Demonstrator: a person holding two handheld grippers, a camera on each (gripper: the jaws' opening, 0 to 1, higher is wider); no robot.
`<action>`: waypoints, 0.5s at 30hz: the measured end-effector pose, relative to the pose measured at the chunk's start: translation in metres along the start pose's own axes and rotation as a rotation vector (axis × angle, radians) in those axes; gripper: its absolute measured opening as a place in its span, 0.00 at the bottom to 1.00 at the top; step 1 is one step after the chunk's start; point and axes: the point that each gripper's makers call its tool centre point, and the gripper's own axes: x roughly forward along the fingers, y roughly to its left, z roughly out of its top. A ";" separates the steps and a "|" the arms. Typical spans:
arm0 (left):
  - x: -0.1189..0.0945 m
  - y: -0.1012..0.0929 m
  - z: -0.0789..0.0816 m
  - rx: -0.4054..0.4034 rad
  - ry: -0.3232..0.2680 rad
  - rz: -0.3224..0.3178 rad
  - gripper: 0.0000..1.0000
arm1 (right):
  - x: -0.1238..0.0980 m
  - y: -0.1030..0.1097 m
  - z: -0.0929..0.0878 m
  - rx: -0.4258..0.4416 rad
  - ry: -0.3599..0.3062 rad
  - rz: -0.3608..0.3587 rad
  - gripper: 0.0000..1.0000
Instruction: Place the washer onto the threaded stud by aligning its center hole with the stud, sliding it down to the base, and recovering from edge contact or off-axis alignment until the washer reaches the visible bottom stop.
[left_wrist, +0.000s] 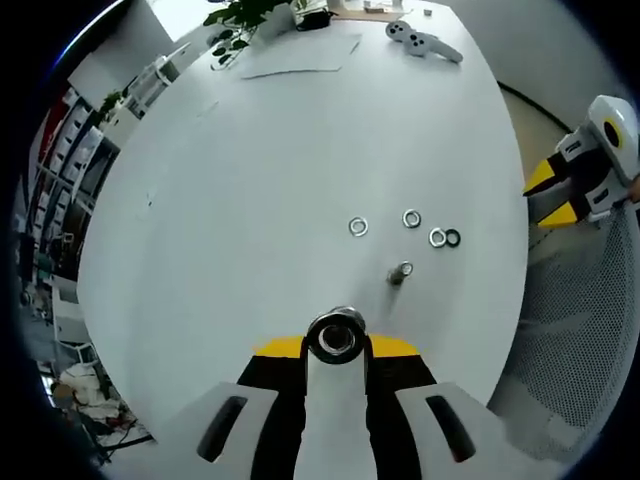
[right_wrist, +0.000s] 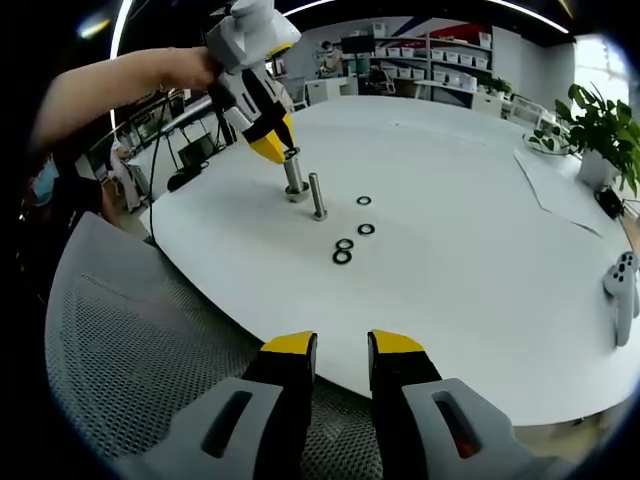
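- Meanwhile, the left hand-held gripper (right_wrist: 272, 148) stands over a metal sleeve (right_wrist: 294, 174) on the white desk (right_wrist: 460, 240), its yellow jaws closed on the sleeve's top.
- From the left gripper view, the same sleeve (left_wrist: 336, 336) appears end-on between the jaws, its bore dark; whether a washer already sits on it cannot be told.
- Just beside it rises the stud (right_wrist: 317, 195), upright and bare along its visible length, also seen from above (left_wrist: 400, 272).
- Four loose washers lie flat near the stud: a silver one (left_wrist: 358, 227), a second (left_wrist: 411, 218), a third (left_wrist: 437, 237) touching a black ring (left_wrist: 453, 237).
- Well back from the work, the right hand-held gripper (right_wrist: 342, 345) hangs over a mesh chair (right_wrist: 140, 350) at the desk's edge, jaws parted and empty.
- By the look of it, the task is at its start: no washer is lifted, none threaded, and picking, aligning and sliding to the base all remain.
- Far off lie a game controller (left_wrist: 420, 40) and a potted plant (right_wrist: 600, 125).
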 end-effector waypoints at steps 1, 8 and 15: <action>0.001 -0.001 0.000 0.000 0.003 -0.003 0.19 | 0.000 0.000 0.000 0.000 0.000 0.000 0.23; 0.011 -0.002 -0.002 0.012 0.024 -0.010 0.19 | 0.000 0.000 0.000 -0.001 0.000 0.003 0.23; 0.018 -0.001 -0.001 0.001 0.032 -0.027 0.19 | 0.000 0.001 0.001 -0.002 -0.004 0.005 0.23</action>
